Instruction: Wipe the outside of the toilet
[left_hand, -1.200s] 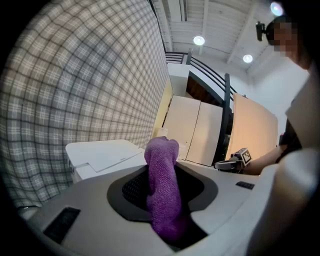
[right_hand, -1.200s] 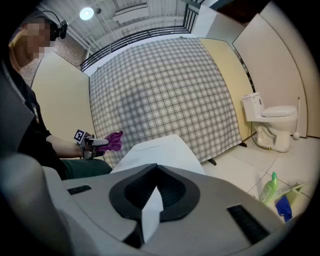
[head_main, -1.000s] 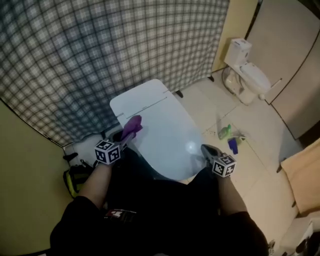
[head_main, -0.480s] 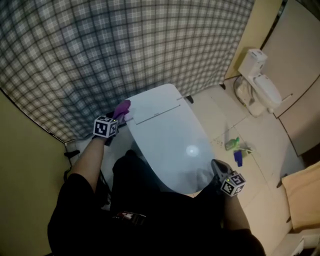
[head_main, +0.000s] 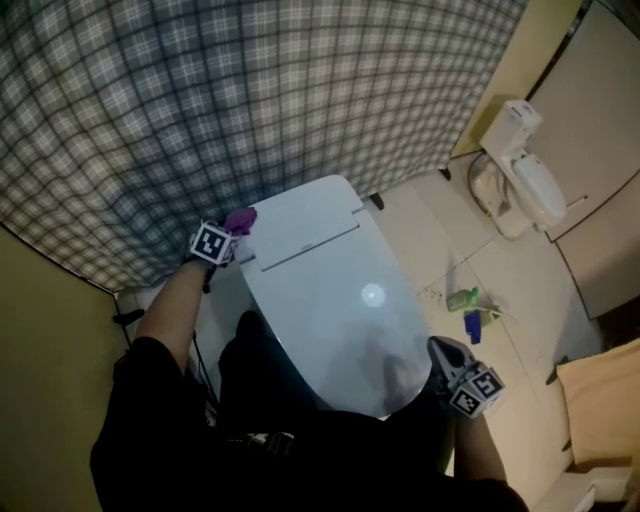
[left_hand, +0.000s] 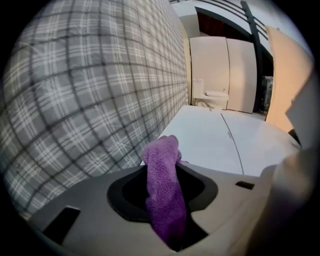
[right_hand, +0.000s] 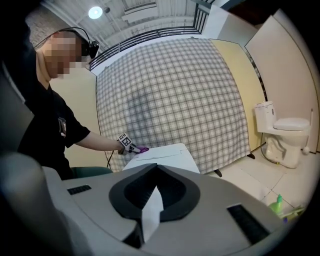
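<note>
The white toilet (head_main: 330, 290) stands with its lid down in front of the person. My left gripper (head_main: 236, 228) is at the toilet's back left corner, close to the plaid curtain, shut on a purple cloth (head_main: 241, 219). In the left gripper view the purple cloth (left_hand: 162, 190) hangs out of the jaws over the white toilet top (left_hand: 215, 140). My right gripper (head_main: 447, 352) is off the toilet's front right edge, held away from it. In the right gripper view a white slip of paper (right_hand: 151, 212) sits pinched between its jaws.
A plaid curtain (head_main: 250, 100) hangs right behind the toilet. A second toilet (head_main: 520, 170) stands at the far right by beige partitions. A green spray bottle (head_main: 463, 298) and a blue item (head_main: 472, 325) lie on the tiled floor to the right. A yellow wall closes the left side.
My left gripper has carried the purple cloth from the lid's left edge back to the rear left corner by the curtain. The right gripper has drifted toward the front right.
</note>
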